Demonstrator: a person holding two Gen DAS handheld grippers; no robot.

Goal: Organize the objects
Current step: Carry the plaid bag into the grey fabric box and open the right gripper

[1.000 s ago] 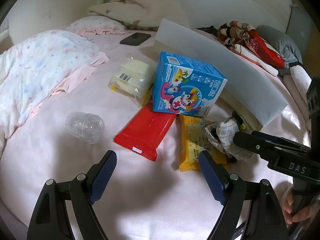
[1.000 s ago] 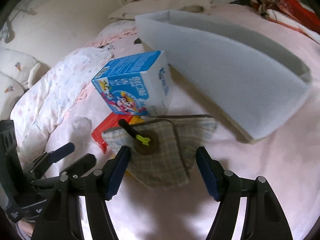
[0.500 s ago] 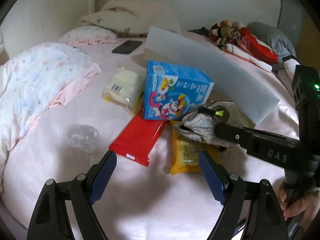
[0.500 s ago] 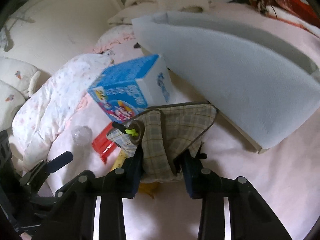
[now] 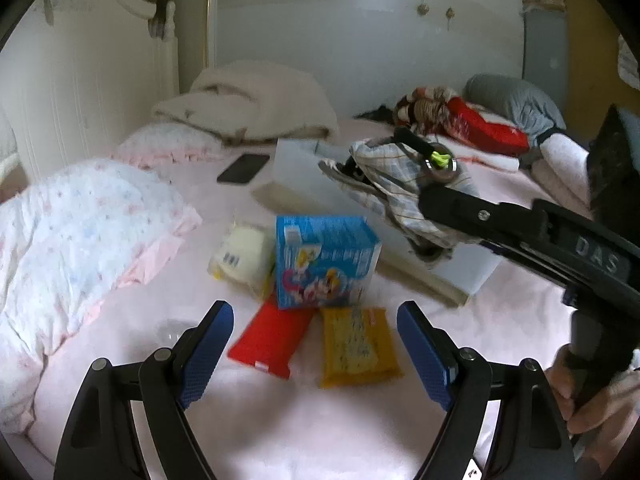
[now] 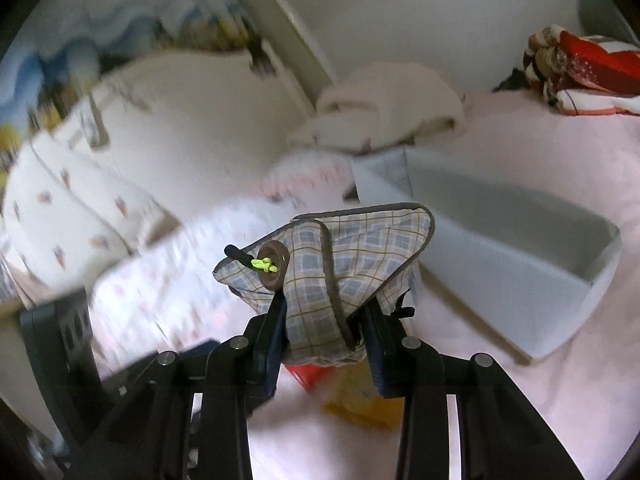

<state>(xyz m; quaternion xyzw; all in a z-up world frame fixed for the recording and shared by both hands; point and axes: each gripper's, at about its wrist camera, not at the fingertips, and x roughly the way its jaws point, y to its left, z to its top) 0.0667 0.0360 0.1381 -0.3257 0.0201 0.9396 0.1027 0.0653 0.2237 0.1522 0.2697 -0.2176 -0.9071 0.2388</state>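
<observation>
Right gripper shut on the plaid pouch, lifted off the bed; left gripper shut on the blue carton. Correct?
Not quite. The left gripper is open and holds nothing; the blue carton lies on the bed beyond it, per the left wrist view. The right gripper does grip the plaid pouch, lifted.

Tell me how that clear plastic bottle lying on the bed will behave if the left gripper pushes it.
The clear plastic bottle lies on its side and looks empty, so it is probably light and apt to roll or skid away. Its thin walls would likely dent under a squeeze. The soft pink bedsheet may slow it. The left gripper is open.
</observation>
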